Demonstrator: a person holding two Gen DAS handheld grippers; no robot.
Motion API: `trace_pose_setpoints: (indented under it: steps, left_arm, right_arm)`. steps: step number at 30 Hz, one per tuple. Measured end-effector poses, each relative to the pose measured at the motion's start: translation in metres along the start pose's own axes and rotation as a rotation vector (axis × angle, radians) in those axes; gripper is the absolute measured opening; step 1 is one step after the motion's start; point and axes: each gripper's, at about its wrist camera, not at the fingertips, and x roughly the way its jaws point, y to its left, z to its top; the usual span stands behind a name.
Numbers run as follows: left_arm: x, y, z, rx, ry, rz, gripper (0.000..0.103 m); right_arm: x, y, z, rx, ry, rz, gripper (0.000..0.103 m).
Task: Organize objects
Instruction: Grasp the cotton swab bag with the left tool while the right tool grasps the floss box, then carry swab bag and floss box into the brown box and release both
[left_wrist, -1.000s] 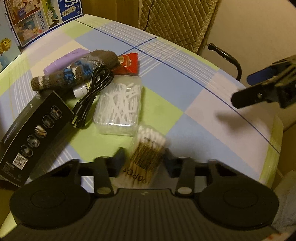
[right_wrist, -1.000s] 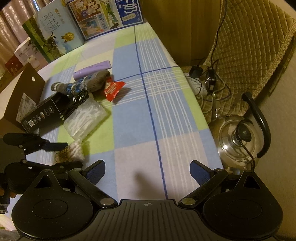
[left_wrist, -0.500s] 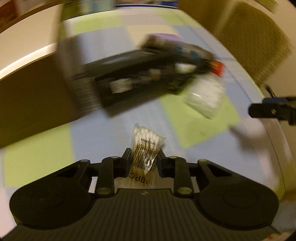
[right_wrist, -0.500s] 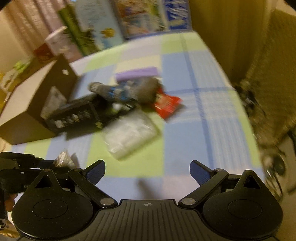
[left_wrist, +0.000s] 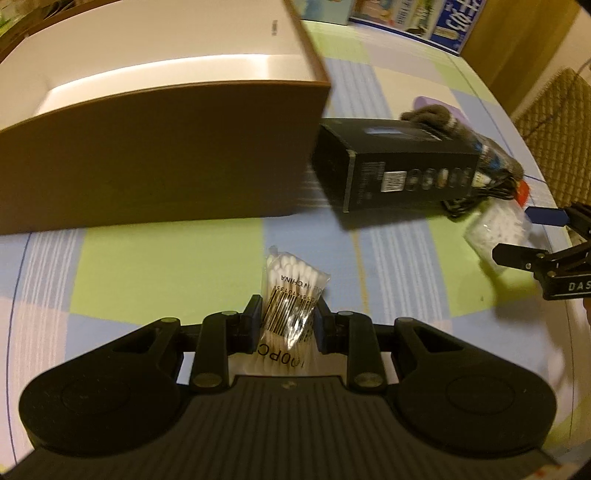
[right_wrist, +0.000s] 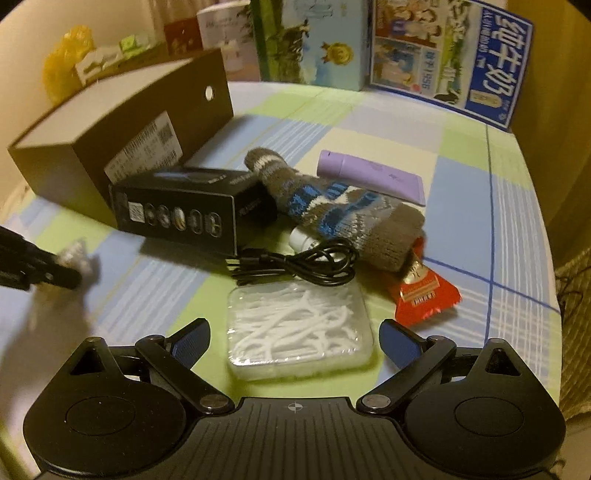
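The left hand-held gripper (left_wrist: 287, 320) is clamped on a small clear plastic packet of white cotton swabs (left_wrist: 292, 295), which it holds above the checked surface (left_wrist: 166, 266) just in front of the large open brown cardboard box with a pale inside (left_wrist: 162, 155). As far as can be seen the box holds nothing yet, so the sorting looks barely begun: this packet would be the first thing in. The right hand-held gripper (right_wrist: 293, 341) has its blue-padded jaws apart on either side of the clear flat plastic box of white floss picks (right_wrist: 299, 326), which lies on the surface near the front edge; the pads do not seem to press on it. Everything else lies loose in a heap beside the cardboard box: a long black printed carton (right_wrist: 177, 212), a grey and blue knitted sock (right_wrist: 332, 206), a coiled black cable (right_wrist: 295, 264), a red foil snack packet (right_wrist: 424, 293) and a lilac tube (right_wrist: 369, 175). All of these are probably left to stow.
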Motion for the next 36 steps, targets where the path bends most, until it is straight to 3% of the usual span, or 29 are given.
trace_pose_setpoints:
  steps: [6,7,12,17,25,36]
  left_arm:
    - [-0.005,0.011,-0.004,-0.035,0.0,0.018,0.023]
    - [-0.005,0.012,-0.005,-0.039,0.0,0.02,0.023]
    - [-0.007,0.015,-0.01,-0.052,0.005,0.019,0.023]
    - [-0.01,0.015,-0.015,-0.06,0.006,0.005,0.023]
    - [-0.029,0.018,-0.022,-0.065,-0.023,-0.023,0.023]
    - [-0.072,0.037,-0.022,-0.08,-0.105,-0.051,0.023]
  right_arm:
    - [0.012,-0.003,0.001,0.001,0.022,-0.013,0.094]
    - [0.012,-0.002,-0.001,-0.004,0.023,-0.012,0.084]
    - [0.005,0.006,-0.008,0.001,0.031,-0.033,0.084]
    - [-0.012,0.014,-0.019,0.086,0.041,-0.021,0.084]
    - [-0.047,0.035,-0.019,0.135,0.004,0.012,0.084]
    - [-0.079,0.084,0.013,0.07,-0.09,0.067,0.084]
